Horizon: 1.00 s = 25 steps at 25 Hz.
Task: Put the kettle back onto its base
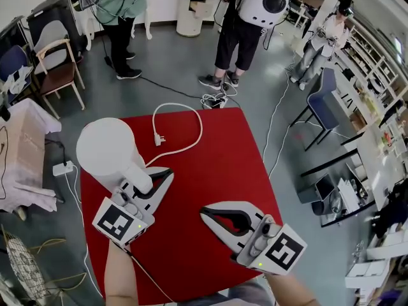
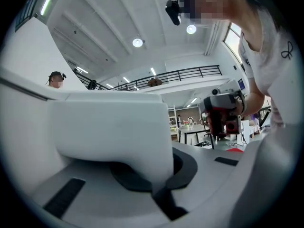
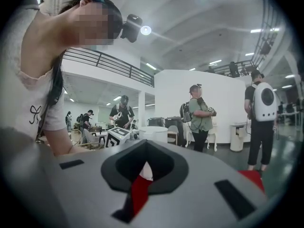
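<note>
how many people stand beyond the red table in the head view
3: person in green at upper left, backpack wearer at top centre, third person at upper right beside shelves. Others may be out of frame.

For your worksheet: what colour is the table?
The table is red; the head view shows it best.

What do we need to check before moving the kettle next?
1. Grip: the left hand-held gripper is shut on the kettle: ok.
2. Aim: kettle over its base: cannot tell; the kettle hides what lies under it.
3. Power: the plug lies loose on the red table: ok.
4. The cord has no knots: ok.
5. The right hand-held gripper is shut, empty, apart from the kettle: ok.
</note>
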### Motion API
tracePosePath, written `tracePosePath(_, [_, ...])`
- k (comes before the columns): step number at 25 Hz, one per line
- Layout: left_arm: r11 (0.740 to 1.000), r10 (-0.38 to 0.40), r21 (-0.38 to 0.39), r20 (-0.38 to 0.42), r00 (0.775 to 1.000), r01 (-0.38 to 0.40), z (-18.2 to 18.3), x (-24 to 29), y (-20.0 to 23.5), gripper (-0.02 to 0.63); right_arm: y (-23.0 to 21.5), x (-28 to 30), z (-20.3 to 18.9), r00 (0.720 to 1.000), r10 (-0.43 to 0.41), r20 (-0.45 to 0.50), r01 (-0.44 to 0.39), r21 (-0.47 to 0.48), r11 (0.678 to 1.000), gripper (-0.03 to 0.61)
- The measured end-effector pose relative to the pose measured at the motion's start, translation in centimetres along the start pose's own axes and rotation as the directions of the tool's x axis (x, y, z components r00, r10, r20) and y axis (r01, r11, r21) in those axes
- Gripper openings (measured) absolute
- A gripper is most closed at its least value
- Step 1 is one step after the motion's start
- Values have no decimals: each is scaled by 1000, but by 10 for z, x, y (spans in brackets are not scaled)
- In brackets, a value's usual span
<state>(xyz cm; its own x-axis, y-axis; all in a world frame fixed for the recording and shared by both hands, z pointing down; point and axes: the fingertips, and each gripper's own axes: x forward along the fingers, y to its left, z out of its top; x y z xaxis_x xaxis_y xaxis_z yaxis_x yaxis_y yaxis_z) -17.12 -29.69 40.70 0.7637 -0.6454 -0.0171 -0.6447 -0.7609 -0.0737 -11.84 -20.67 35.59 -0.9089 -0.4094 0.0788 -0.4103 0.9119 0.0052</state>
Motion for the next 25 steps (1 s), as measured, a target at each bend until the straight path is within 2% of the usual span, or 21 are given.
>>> tracePosePath(6, [1000,-1,-14,9,1000,1,-1,10,13,8,-7,0,-6,1000,-12,-14,12,5,1000,8])
tracePosePath(14, [998,-58,7,-22,998,58,-8,19,6,8,-6,10,-3,1000,16,-9,-16,14,1000,9])
tracePosePath(19, [999,-39,-9,29,999,39,-1,16,22,8,-5,17,-2,1000,29,-2,-29,14,999,8])
tracePosePath(25, [999,-33,-1,-20,999,33,-19,11,25,8,0,21,-1,999,49,1,-49,16,999,8])
